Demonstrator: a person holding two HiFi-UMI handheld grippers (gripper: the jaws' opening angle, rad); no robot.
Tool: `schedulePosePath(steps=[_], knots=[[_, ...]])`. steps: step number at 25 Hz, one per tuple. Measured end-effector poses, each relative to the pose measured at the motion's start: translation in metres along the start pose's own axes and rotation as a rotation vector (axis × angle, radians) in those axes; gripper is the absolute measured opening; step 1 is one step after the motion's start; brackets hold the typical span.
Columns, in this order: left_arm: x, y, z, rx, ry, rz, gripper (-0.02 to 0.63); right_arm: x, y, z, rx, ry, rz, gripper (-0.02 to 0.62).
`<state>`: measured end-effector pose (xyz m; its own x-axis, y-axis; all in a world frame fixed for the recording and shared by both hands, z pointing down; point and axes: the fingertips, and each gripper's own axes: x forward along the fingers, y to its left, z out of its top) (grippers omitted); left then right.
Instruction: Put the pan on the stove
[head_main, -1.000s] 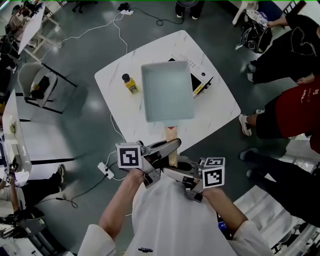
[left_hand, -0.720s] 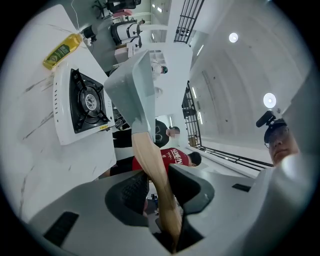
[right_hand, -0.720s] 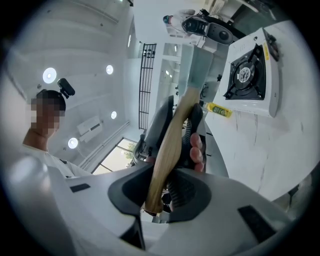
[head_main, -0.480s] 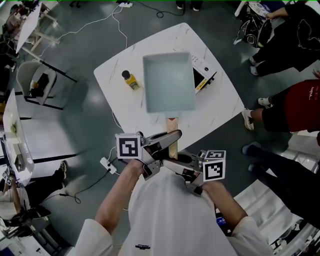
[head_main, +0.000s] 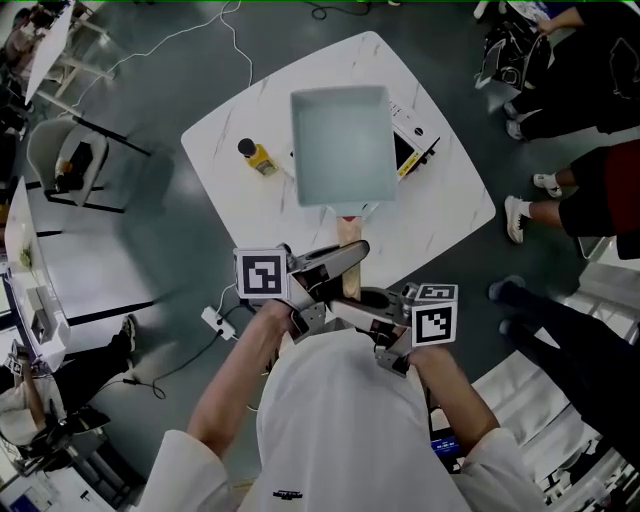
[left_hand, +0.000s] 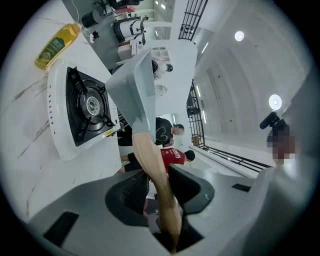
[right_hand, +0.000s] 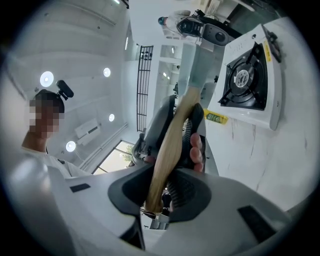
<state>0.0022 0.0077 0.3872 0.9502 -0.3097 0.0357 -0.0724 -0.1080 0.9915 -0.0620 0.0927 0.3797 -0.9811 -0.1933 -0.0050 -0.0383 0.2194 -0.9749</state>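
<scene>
Held aloft at the top centre of the head view: a square pale-grey metal pan, above the white marble-patterned worktop and not yet down on the white single-burner gas stove, largely covered beneath it. Clenched on the pan's long light-wood handle, one behind the other: the jaws of the left gripper and the right gripper. Risks from here: twisting or sagging of the pan about its narrow handle, given the far-back hold; landing off-centre on the black burner grate; clipping the yellow plastic bottle with the black cap just left of the pan. Hard to make out: the gap between pan and burner, and most of the stove.
</scene>
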Motion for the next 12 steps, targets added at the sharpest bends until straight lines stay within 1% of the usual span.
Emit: schedulePosePath(steps=[7, 9, 12], knots=[[-0.001, 0.008, -0.004, -0.006, 0.015, 0.019, 0.124, 0.000, -0.005, -0.002, 0.010, -0.011, -0.004, 0.083], [0.007, 0.021, 0.007, -0.003, 0.023, 0.018, 0.124, 0.000, -0.020, 0.009, 0.013, -0.008, -0.017, 0.083], [0.023, 0.054, 0.022, -0.013, 0.030, 0.023, 0.124, -0.004, -0.057, 0.025, 0.019, 0.007, -0.045, 0.083]])
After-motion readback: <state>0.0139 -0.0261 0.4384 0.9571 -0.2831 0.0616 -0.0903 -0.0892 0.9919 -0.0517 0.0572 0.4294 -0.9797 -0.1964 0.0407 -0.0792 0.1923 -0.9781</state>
